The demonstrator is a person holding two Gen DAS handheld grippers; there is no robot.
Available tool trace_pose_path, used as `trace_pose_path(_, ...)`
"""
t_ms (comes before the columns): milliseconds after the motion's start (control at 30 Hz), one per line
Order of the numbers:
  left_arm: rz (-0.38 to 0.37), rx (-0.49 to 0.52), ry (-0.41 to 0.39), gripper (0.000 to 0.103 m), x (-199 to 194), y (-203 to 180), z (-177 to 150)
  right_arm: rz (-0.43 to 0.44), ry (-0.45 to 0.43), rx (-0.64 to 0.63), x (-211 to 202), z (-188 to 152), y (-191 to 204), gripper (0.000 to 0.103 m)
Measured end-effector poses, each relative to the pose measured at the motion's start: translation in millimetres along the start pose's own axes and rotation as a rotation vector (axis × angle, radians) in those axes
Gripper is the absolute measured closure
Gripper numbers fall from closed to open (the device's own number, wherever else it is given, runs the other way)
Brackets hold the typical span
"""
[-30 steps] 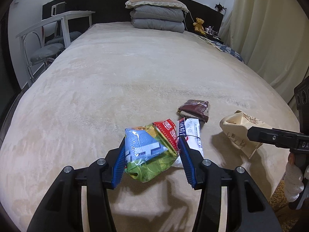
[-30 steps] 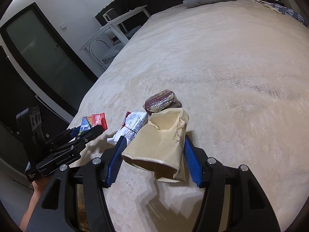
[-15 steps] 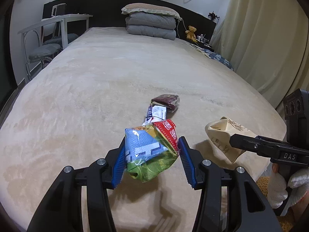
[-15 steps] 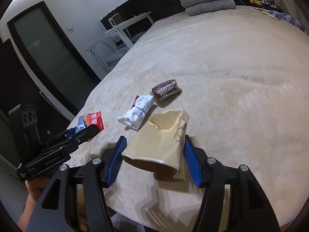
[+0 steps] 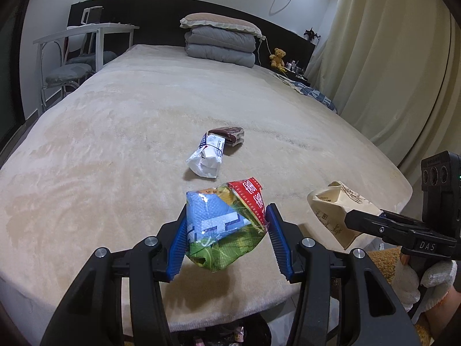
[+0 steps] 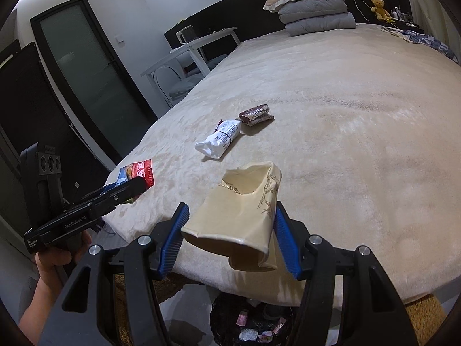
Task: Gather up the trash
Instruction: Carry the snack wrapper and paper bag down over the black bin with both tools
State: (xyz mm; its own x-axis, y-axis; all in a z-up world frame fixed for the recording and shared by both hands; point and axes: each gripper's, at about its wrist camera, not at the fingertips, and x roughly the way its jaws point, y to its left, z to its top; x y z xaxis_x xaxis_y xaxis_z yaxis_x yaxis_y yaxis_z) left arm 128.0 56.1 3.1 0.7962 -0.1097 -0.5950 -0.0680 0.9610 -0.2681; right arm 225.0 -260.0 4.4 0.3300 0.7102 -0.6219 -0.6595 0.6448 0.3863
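Note:
My left gripper is shut on a crumpled blue, green and red snack bag, held above the bed's near edge. My right gripper is shut on a beige paper bag with its open mouth facing away. Each gripper shows in the other's view: the beige paper bag at the right, the snack bag at the left. A white wrapper and a dark brown packet lie on the bed. A black bin with scraps stands on the floor below.
The beige bed cover stretches back to folded grey bedding and a pillow. A white desk and chairs stand left, curtains right, a dark glass door at the left. A gloved hand holds the right gripper.
Both grippers have drawn back from the middle of the bed toward its near edge, each keeping its bag. The white wrapper and brown packet now lie farther away, and the bin has come into view.

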Motion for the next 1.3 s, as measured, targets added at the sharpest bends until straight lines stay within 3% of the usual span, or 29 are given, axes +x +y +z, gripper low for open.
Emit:
trace_pose_path(800,-0.034,-0.018,0.024,0.054,-45,-30,-75,-0.018,0.013,-0.05,-32,-78,30,0.044)
trace_pose_path(1033,-0.039,-0.032,0.064,0.054,-47,-34,-93,-0.02,0.048,-0.059,-30,-92,34,0.043)
trace_pose_path(1300,-0.046,-0.072,0.164,0.054,-37,-30,-114,-0.011,0.136,-0.035,-15,-103,29,0.043)
